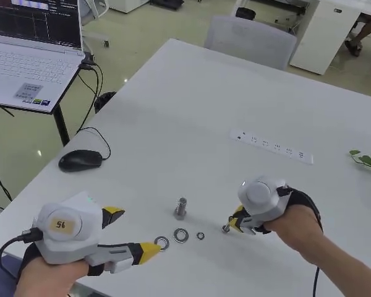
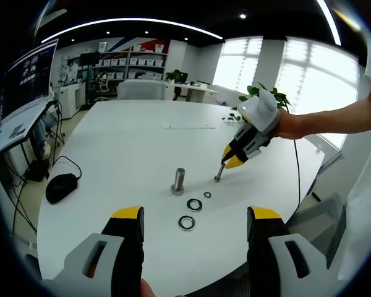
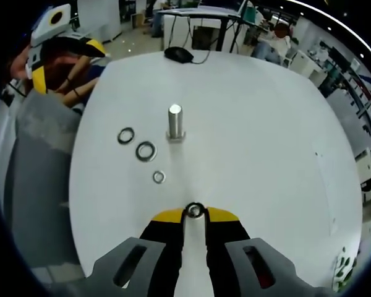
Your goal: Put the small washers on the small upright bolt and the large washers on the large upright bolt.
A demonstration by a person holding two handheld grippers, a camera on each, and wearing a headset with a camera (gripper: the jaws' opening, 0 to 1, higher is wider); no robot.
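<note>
Laptop on a side stand at far left; black mouse on the white desk near its left edge. Left claw hovers low over the near-left edge of the desk, jaws spread wide, nothing between them. Just right of its tips lie two large washers flat on the desk, the first nearest the claw and the second beside it. Both are apart from each other. The large bolt stands upright just behind them, head down, with no washer on it. One small washer lies flat to the right of the large pair. Further right, the right claw points down at the desk, jaws pinched nearly together on a small ring. This is probably a small washer, though it is too small to confirm. In the left gripper view a short upright stem, apparently the small bolt, stands on the desk directly under those tips. Power strip lies well behind; plant leaves at the far right edge.
</note>
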